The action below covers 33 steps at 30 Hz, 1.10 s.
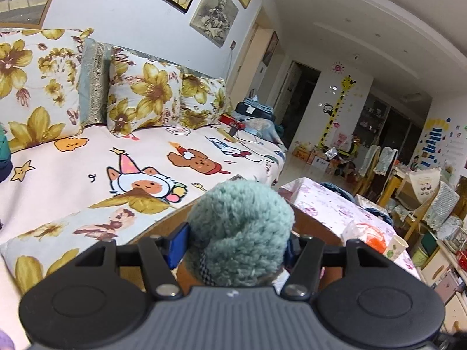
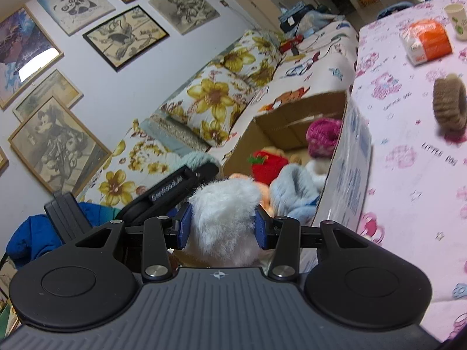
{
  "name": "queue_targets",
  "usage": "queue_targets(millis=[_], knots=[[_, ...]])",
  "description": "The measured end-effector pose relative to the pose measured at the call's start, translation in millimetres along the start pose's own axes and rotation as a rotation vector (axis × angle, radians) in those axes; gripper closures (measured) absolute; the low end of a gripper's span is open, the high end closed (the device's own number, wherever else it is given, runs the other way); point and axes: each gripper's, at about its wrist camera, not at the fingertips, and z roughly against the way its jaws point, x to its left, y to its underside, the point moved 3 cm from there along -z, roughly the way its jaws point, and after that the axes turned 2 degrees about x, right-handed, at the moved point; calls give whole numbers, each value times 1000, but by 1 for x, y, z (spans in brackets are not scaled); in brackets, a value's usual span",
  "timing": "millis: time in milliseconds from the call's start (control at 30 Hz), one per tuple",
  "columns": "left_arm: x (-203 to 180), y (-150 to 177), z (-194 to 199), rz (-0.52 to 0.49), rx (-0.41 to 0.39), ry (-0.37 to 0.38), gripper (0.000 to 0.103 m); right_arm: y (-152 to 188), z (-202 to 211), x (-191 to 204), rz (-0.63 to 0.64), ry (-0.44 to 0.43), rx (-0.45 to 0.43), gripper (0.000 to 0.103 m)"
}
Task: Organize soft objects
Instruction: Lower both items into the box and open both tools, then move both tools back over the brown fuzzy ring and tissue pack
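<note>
My left gripper (image 1: 238,243) is shut on a teal fluffy knitted item (image 1: 242,230), held above the brown rim of a cardboard box (image 1: 163,224). My right gripper (image 2: 223,224) is shut on a white furry soft toy (image 2: 224,218), held above the same open cardboard box (image 2: 262,134). The box holds several soft things: a pink knitted hat (image 2: 322,137), a red plush (image 2: 268,164), a light blue fluffy item (image 2: 294,192). A brown furry ring (image 2: 449,102) lies on the pink tablecloth (image 2: 408,175).
A sofa (image 1: 87,169) with flowered cushions (image 1: 140,93) stands behind the box. The table (image 1: 329,204) holds an orange-white packet (image 2: 426,42) and a paper cup (image 2: 456,19). A phone holder (image 2: 175,192) and a blue garment (image 2: 32,233) lie at left. Cluttered room at far right.
</note>
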Motion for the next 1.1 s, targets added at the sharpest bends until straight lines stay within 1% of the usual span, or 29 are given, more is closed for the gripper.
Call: queue_targets(millis=[133, 200, 267, 300, 333, 367, 467, 500, 567, 633, 667, 800, 933, 1100], knots=[[1, 0, 1, -5, -6, -27, 41, 6, -4, -2, 5, 10, 33, 49], [1, 1, 0, -8, -2, -35, 40, 6, -5, -2, 22, 26, 44, 46], [1, 1, -2, -14, 2, -38, 35, 7, -5, -4, 35, 43, 48, 42], [0, 0, -2, -18, 0, -43, 32, 7, -5, -4, 38, 48, 48, 36], [0, 0, -2, -22, -5, -50, 26, 7, -3, -5, 37, 53, 43, 17], [0, -1, -1, -25, -11, -56, 20, 7, 0, -6, 36, 56, 34, 10], [-2, -2, 1, -41, -34, -72, 11, 3, 9, -3, 50, 65, 11, 10], [-2, -2, 1, -45, -36, -83, 10, 0, 11, -3, 54, 69, 2, 10], [-2, -3, 0, -44, -40, -79, 10, -2, 19, -3, 62, 76, -17, 9], [-3, -4, 1, -44, -48, -71, 10, -4, 26, -2, 75, 89, -35, 6], [-4, -4, 2, -52, -54, -72, 9, -4, 29, -1, 83, 96, -43, 4], [-12, -4, 3, -93, -81, -58, 6, -6, 39, -3, 116, 136, -71, 2], [-19, -3, 4, -117, -98, -39, 5, -9, 43, -8, 135, 171, -89, 1], [-27, -2, 2, -137, -99, -12, 5, -9, 41, -18, 144, 208, -101, 0]])
